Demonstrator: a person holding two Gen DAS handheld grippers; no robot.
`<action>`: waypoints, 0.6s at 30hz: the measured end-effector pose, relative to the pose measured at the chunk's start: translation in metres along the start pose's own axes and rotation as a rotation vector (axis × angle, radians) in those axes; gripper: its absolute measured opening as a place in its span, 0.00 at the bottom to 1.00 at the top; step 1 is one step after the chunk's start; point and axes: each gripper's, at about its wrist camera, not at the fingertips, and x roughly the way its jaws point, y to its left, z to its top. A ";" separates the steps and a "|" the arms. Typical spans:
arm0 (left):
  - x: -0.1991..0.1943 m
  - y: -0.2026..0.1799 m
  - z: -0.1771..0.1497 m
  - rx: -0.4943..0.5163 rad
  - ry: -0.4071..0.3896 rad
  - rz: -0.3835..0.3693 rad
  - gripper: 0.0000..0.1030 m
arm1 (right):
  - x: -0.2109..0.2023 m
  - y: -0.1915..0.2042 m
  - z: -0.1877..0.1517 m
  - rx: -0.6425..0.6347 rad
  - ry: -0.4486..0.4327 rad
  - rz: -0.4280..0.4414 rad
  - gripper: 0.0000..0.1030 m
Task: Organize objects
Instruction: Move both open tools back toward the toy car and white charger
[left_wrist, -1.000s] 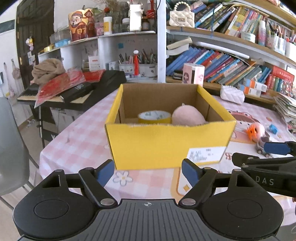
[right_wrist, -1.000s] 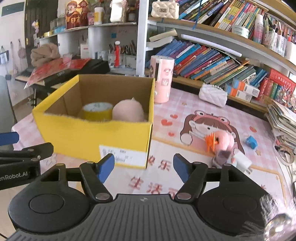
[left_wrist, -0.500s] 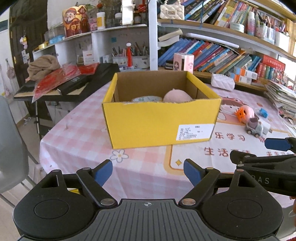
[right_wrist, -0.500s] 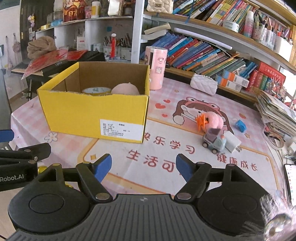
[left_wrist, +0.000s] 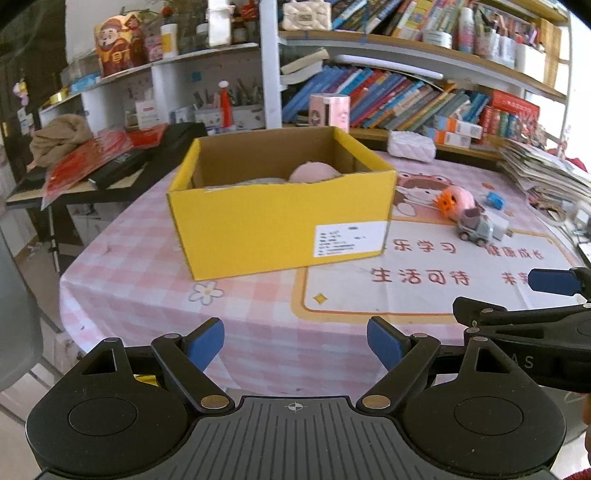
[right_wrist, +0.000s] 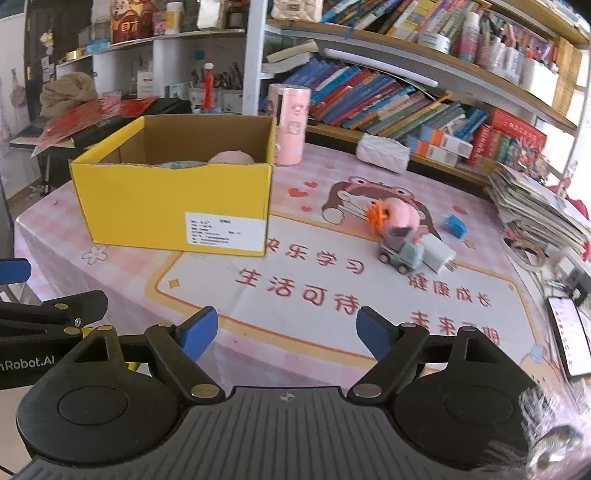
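Pink checkered tablecloth (left_wrist: 147, 258) lies beyond both grippers: left gripper (left_wrist: 295, 341) wide and empty, right gripper (right_wrist: 286, 330) opening, empty; yellow cardboard box (left_wrist: 280, 225) well ahead.

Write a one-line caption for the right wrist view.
Empty right gripper, jaws opening, faces yellow cardboard box and small grey toy truck on pink checked tablecloth.

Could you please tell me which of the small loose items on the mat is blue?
The small blue block, farthest right in the cluster. The plush toy is pink and orange, the toy truck grey, the charger plug white.
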 end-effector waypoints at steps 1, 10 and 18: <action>0.000 -0.003 -0.001 0.005 0.001 -0.010 0.84 | -0.002 -0.002 -0.002 0.004 0.002 -0.006 0.79; 0.000 -0.027 -0.001 0.066 -0.001 -0.092 0.84 | -0.015 -0.025 -0.018 0.071 0.017 -0.088 0.80; 0.004 -0.045 0.004 0.110 -0.007 -0.150 0.84 | -0.021 -0.047 -0.024 0.130 0.026 -0.152 0.82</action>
